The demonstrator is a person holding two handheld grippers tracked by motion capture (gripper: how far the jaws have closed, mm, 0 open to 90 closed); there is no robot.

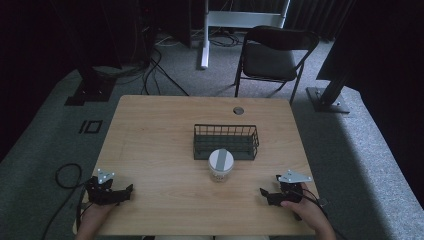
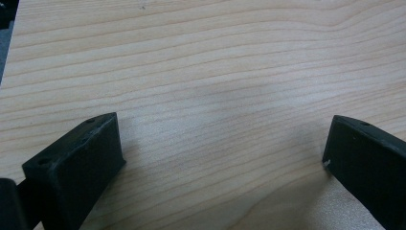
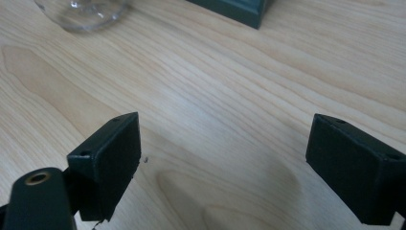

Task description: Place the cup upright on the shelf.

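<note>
Left gripper: lower left, jaws spread, empty.
Right gripper: lower right, jaws spread, empty.
Jar: centre, touching basket.

Count: 1 clear jar with grey lid, table centre. 1 dark wire basket, at its 12 o'clock, touching or just beside. 2 grippers: left gripper at the jar's 8 o'clock, right gripper at 4 o'clock. 1 wooden table. 1 folding chair beyond it at 12 o'clock.
</note>
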